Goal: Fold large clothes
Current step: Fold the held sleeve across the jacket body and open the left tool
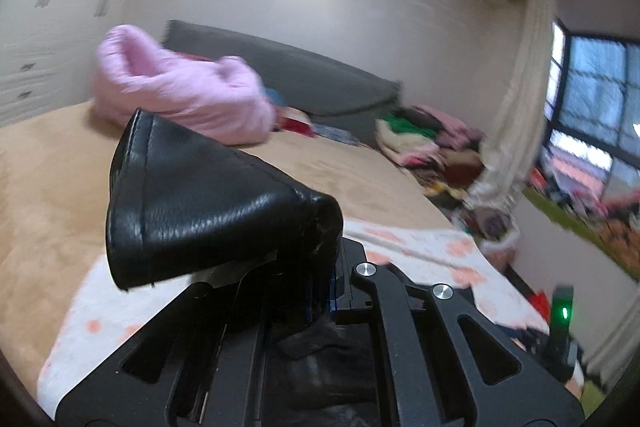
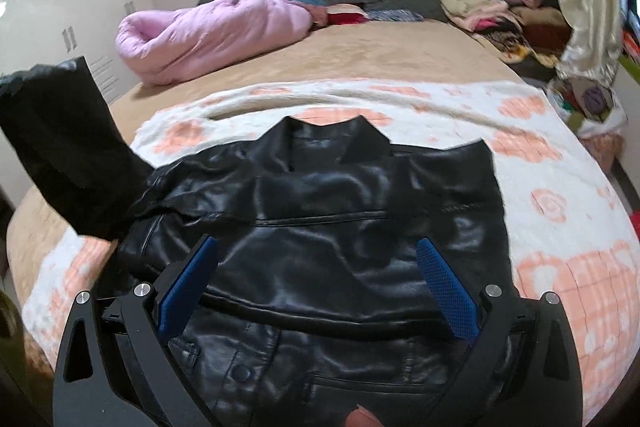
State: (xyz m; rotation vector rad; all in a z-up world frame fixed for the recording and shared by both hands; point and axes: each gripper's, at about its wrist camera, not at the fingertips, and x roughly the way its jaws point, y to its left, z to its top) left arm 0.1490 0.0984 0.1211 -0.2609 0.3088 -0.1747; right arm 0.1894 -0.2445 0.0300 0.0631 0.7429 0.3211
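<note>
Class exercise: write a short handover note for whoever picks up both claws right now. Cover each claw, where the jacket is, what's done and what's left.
Left claw: shut on the black jacket's sleeve cuff, lifted off the bed.
Right claw: open, empty, above the jacket body.
Black leather jacket: flat on the white-and-peach blanket, collar toward the headboard.
Done: right-hand sleeve looks folded in.
Left: lay the held sleeve across, then fold the body.

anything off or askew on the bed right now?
Nothing damaged or spilled. One thing sits askew: the black leather jacket lies flat on the flowered blanket, but its sleeve is raised off the bed, pinched in the shut left claw. The right claw is open above the jacket.
</note>
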